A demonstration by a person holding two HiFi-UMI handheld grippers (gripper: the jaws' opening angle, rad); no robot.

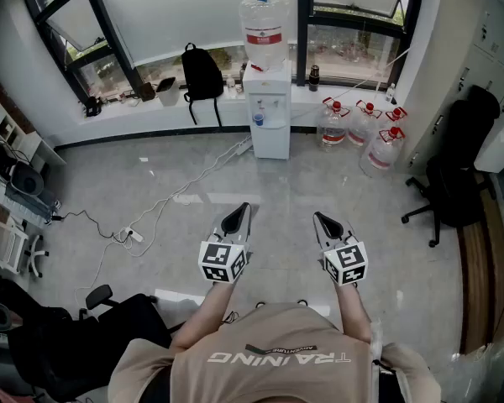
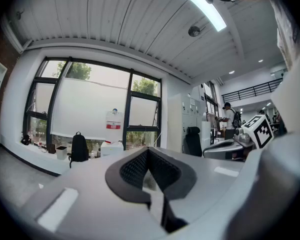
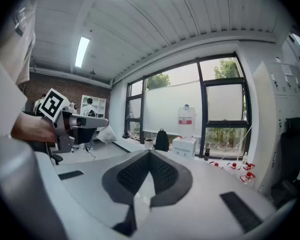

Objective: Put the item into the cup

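Left gripper (image 1: 238, 215) clenched, jaws tip to tip, nothing between. Right gripper (image 1: 323, 222) clenched likewise, empty. Held side by side over grey floor (image 1: 151, 170). At floor's far edge, water dispenser (image 1: 267, 116); backpack (image 1: 202, 72) on window ledge (image 1: 126, 107). Item and cup: location cannot be told.

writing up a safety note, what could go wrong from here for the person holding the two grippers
1. A white cable and power strip lie on the floor ahead-left: a likely trip hazard if the person steps forward.
2. Water jugs standing ahead-right could be knocked.
3. The left gripper and right gripper are shut and empty, with nothing to pick up in view.
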